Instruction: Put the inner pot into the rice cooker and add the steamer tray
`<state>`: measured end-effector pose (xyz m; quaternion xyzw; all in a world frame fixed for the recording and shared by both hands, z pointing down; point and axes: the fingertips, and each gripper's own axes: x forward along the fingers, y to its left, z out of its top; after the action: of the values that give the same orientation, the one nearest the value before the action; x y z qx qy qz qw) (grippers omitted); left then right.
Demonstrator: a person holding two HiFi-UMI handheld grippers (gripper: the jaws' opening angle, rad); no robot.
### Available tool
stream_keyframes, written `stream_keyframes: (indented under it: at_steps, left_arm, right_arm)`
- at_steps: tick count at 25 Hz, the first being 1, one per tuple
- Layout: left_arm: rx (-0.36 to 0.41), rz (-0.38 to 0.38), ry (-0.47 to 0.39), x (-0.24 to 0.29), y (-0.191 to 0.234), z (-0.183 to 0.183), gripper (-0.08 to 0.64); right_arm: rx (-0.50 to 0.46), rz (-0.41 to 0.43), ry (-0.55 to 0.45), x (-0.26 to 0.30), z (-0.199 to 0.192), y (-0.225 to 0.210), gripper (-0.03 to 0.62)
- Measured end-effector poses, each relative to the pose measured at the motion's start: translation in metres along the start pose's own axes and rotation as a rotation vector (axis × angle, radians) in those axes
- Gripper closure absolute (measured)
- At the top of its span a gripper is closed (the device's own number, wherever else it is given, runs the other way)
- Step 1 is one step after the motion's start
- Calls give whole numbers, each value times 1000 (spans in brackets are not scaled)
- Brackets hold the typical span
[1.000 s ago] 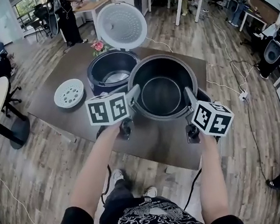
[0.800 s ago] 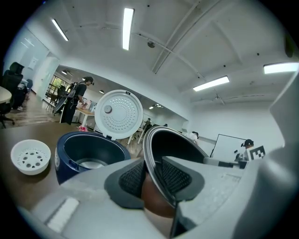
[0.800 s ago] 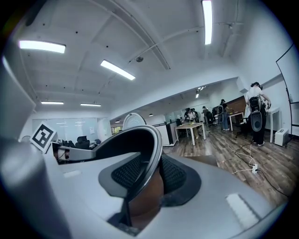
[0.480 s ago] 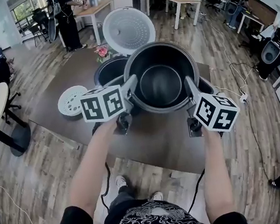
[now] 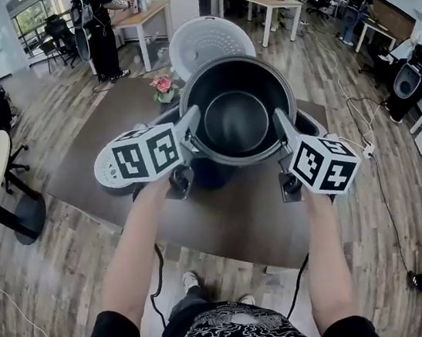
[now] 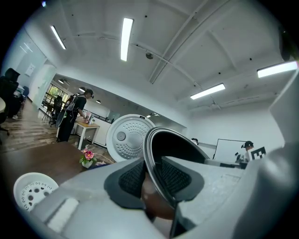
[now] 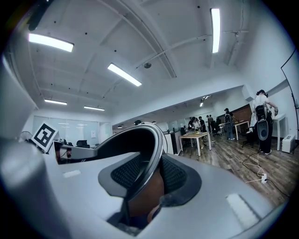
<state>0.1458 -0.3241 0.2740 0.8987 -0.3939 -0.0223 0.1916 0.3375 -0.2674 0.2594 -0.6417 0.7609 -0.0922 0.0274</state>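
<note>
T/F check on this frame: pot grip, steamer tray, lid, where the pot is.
1. The left tool and the right tool each clamp the rim of the inner pot, on opposite sides. True.
2. The steamer tray lies inside the pot. False: it lies on the table, off to the left, and the pot is empty.
3. The rice cooker lid stands open behind the pot. True.
4. The pot rests on the table. False: it hangs in the air between the two tools, held by its rim alone.
</note>
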Motion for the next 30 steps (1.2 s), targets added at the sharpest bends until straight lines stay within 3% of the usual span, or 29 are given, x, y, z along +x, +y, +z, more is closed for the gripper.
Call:
stream_keyframes:
  at_steps: [15,30]
  left_arm:
    - [-18,-15,37,12,110,21,453]
    - [-52,-54,175,52,145,-16,446]
  right_arm:
    - [50,-26,63,94,-33,55,456]
    - [187,-123,176,119,-91,38,456]
